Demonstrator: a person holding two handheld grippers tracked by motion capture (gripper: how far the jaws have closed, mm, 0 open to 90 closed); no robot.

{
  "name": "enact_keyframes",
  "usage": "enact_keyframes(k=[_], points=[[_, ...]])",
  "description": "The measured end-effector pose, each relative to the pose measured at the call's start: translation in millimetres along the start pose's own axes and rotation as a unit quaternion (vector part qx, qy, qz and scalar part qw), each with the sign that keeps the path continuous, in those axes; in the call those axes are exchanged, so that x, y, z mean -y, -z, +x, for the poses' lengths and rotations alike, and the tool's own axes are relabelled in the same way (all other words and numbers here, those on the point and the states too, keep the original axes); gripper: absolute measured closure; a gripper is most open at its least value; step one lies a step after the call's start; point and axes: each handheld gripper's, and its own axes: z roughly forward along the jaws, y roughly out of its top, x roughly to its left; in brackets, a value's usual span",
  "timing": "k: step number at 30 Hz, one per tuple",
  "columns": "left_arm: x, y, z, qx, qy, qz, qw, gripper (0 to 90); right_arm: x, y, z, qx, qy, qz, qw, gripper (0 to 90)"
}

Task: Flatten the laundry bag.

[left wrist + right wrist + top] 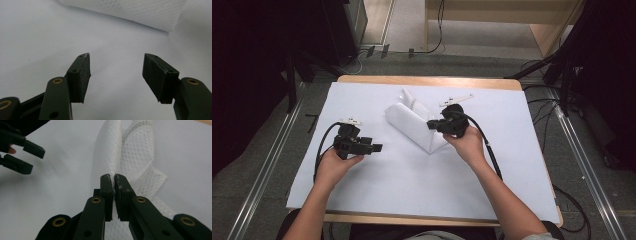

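A wooden table (427, 80) is covered almost to its edges by a white sheet (412, 175). On that sheet, in the middle of the half nearer the far edge, a folded white mesh cloth (412, 122) is laid slantwise, its far end pointing toward the far edge and its near end toward the person's side. In the right gripper view the cloth (135, 150) is seen gathered into two raised folds that run away from the jaws.

The right gripper (432, 125) is held over the near end of the cloth. Its jaws are pressed together on the fabric, a pinch of mesh being caught between the pads, as seen in the right gripper view (114, 178).

The left gripper (377, 148) is held low over the sheet toward the left edge, well apart from the cloth and pointed toward it. Its jaws are spread wide with nothing between them (116, 58), and only bare sheet is seen beneath; the cloth's edge (140, 12) lies beyond them.
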Motion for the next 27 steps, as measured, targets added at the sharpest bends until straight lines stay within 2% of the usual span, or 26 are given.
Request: enact_keyframes(k=[1, 5, 12, 13, 17, 22, 24, 27], points=[[-0.3, 0.6, 0.2, 0.0, -0.001, -0.001, 1.0, 40.2, 0.0, 0.0, 0.0, 0.0, 0.0, 0.0, 1.0, 87.1], [-0.7, 2.1, 1.2, -0.001, 0.002, -0.004, 1.0, 40.1, -0.5, -8.2, 15.5, -0.018, 0.01, 0.009, 0.9998, 86.5], [-0.6, 4.7, 4.2, -0.005, 0.006, -0.005, 1.0, 40.2, 0.1, -18.8, 29.3, -0.033, 0.022, 0.019, 0.999, 85.3], [-0.5, 5.9, 5.5, -0.005, 0.007, -0.007, 0.9999, 40.2, 0.7, -22.5, 33.5, -0.037, 0.03, 0.023, 0.9986, 84.1], [-0.3, 7.0, 7.1, -0.008, 0.008, -0.008, 0.9999, 40.3, 1.5, -28.1, 41.5, -0.046, 0.032, 0.032, 0.9979, 80.2], [0.0, 8.4, 8.8, -0.009, 0.01, -0.01, 0.9999, 40.3, 0.5, -28.6, 47.1, -0.053, 0.041, 0.03, 0.9973, 73.5], [0.2, 9.3, 9.9, -0.012, 0.012, -0.012, 0.9998, 40.3, -2.2, -23.5, 51.6, -0.055, 0.049, 0.023, 0.997, 68.9], [0.5, 10.8, 11.8, -0.013, 0.015, -0.015, 0.9997, 40.3, -5.1, -17.9, 55.0, -0.057, 0.054, 0.015, 0.9968, 68.0]])
